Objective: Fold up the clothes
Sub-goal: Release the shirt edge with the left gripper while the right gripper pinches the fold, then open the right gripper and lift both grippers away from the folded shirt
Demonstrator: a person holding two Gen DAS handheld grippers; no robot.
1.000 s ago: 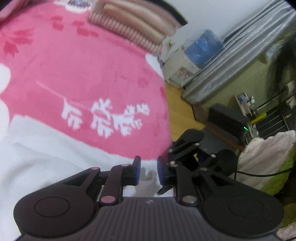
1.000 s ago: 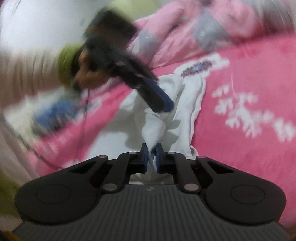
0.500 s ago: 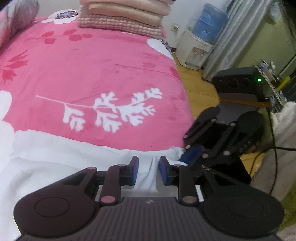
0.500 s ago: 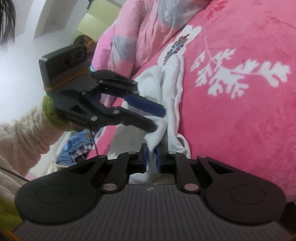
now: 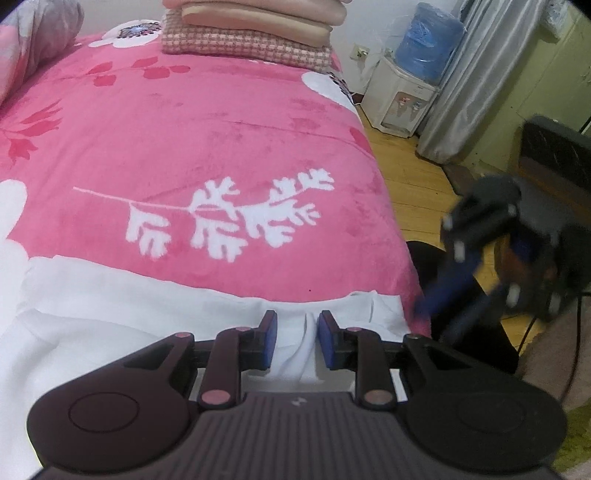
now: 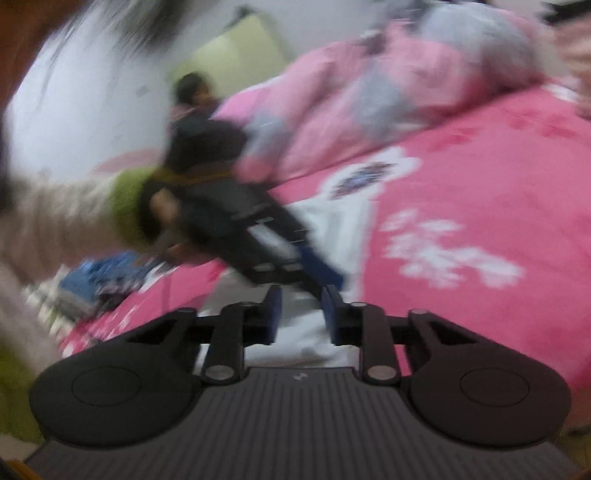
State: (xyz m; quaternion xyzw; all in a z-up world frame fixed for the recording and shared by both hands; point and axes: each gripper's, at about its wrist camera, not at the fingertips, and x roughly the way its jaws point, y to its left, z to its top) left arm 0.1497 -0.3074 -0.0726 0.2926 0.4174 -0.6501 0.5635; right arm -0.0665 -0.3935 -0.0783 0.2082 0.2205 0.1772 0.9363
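Note:
A white garment [image 5: 110, 314] lies spread along the near edge of the pink bedspread [image 5: 221, 129]. My left gripper [image 5: 297, 338] points down over the garment's hem. Its blue pads stand apart with a small crease of cloth lying between them, not pinched. In the right wrist view, blurred, the left gripper [image 6: 321, 273] rests on the white garment [image 6: 332, 221], held by a hand in a green-cuffed sleeve [image 6: 125, 206]. My right gripper [image 6: 301, 314] has its jaws opening and nothing pressed between them. From the left wrist view the right gripper [image 5: 434, 317] hangs off the bed's corner, clear of the cloth.
Folded blankets [image 5: 251, 29] are stacked at the bed's far end. A pink-grey quilt [image 6: 406, 74] is bunched along one side. Beyond the bed are a wooden floor [image 5: 413, 177], a water dispenser [image 5: 406, 96], a grey curtain [image 5: 480, 74] and a black box [image 5: 554, 155].
The right gripper was shut on a fold of the white garment; it has let go and drawn back off the bed's corner. The left gripper's pads have spread a little.

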